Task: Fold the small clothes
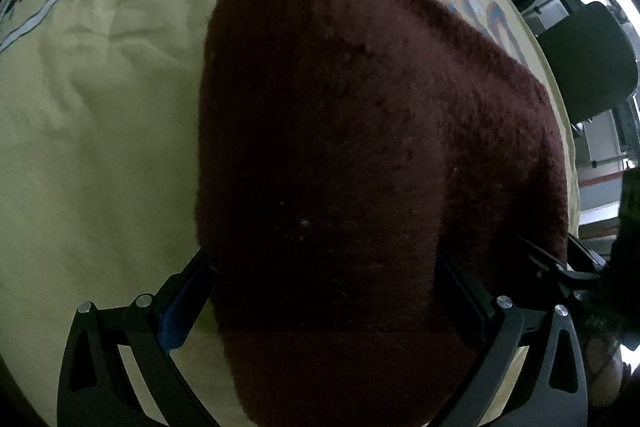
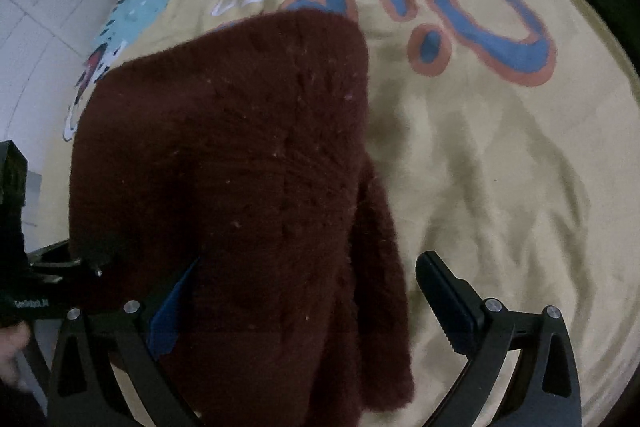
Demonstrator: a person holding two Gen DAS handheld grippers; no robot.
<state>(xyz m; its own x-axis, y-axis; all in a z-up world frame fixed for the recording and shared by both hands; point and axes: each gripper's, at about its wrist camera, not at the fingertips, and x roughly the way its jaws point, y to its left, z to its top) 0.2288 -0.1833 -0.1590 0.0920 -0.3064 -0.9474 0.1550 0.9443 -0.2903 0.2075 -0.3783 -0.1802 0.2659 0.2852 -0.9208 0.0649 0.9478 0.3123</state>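
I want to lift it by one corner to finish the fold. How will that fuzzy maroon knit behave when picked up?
The maroon knit would probably flop and hang: it already lies in soft folds on the yellow cloth. Its fuzzy surface suggests it will grip rather than slip. It looks thick, so layers may drag along together.

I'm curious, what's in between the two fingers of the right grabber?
Part of the fuzzy maroon garment, lying on the yellow cloth; the right gripper isn't squeezing it. Right wrist view.
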